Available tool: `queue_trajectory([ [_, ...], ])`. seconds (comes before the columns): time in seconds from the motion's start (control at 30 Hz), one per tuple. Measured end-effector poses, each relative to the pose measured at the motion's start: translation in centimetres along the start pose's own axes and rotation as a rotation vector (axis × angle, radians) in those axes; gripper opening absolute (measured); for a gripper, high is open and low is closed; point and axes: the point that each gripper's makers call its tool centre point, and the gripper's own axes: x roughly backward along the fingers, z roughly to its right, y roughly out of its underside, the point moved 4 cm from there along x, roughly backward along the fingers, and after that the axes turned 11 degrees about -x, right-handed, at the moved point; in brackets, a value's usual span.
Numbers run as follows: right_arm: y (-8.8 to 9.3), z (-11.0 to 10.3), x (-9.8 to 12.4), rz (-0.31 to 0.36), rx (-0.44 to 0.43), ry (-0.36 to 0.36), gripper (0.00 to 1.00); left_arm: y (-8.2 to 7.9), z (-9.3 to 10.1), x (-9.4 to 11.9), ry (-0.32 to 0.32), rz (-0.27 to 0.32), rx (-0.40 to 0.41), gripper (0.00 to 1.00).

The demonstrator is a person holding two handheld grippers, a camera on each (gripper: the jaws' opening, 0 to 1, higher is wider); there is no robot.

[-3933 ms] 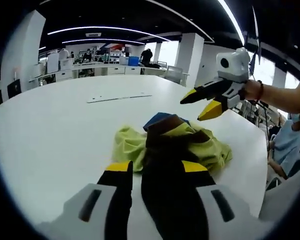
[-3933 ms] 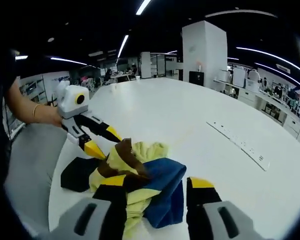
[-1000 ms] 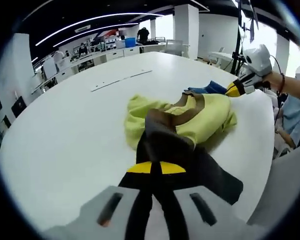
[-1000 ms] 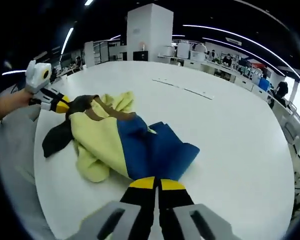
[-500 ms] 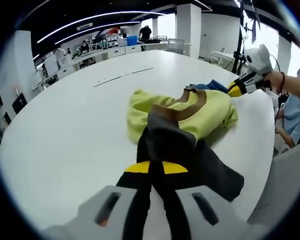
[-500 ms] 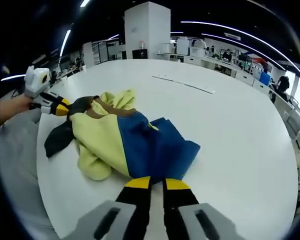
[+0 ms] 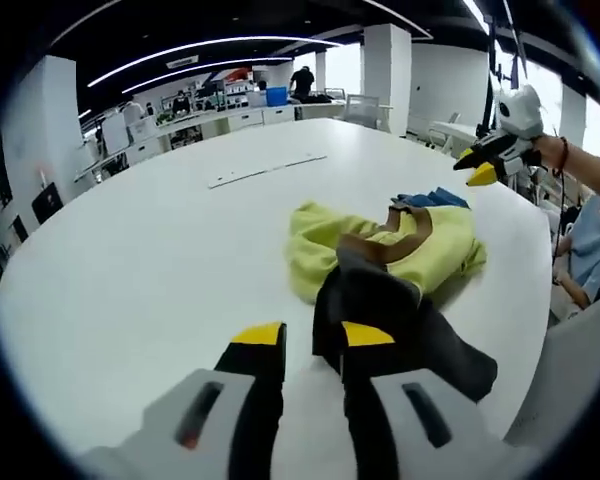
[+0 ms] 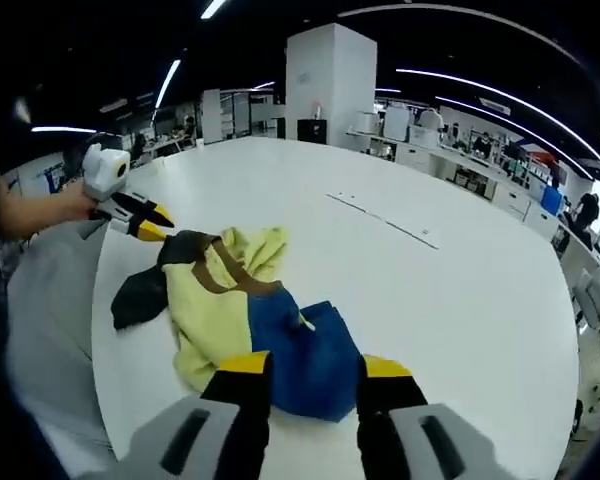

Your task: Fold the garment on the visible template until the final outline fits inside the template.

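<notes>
While garment (image 7: 400,250) lies bunched, white table (image 7: 160,260) surrounds it.

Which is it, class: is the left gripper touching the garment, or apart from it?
Apart. In the right gripper view the left gripper, jaws open, hangs clear of the garment, with bare white table showing between its tips and the cloth.

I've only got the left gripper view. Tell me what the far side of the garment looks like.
Observer: From the right gripper view, the far side of the garment is a wide blue panel, bunched, meeting the yellow part along a seam.
Operator: Report the right claw against that panel.
Observer: The right claw is open, with its jaws wide apart. The blue panel's near edge shows between them, and nothing is pinched.
</notes>
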Motion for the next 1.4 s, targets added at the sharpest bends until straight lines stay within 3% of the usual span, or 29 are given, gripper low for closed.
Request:
queue_trajectory([
  [0.23, -1.2, 0.0, -2.2, -0.034, 0.076, -0.109, 0.30, 0.3, -1.6, -0.9, -0.018, -0.001, 0.015, 0.15],
  [0.37, -1.0, -0.1, -3.8, -0.084, 0.104, -0.166, 0.29, 0.5, -1.2, -2.0, 0.032, 0.002, 0.039, 0.18],
  [0.6, -0.3, 0.0, -5.0, -0.128, 0.102, -0.240, 0.27, 1.2, 0.3, -3.4, 0.128, -0.014, 0.029, 0.15],
  [1.0, 0.7, 0.4, -5.5, -0.170, 0.096, -0.281, 0.12, 2.1, 1.9, -4.4, 0.199, -0.045, 0.017, 0.08],
  [1.27, 0.8, 0.4, -5.4, -0.188, 0.140, -0.271, 0.00, 2.1, 1.9, -4.6, 0.180, -0.057, 0.013, 0.02],
  [1.4, 1.0, 0.3, -5.4, -0.197, 0.143, -0.274, 0.00, 2.0, 2.0, -4.6, 0.169, -0.066, 0.030, 0.00],
])
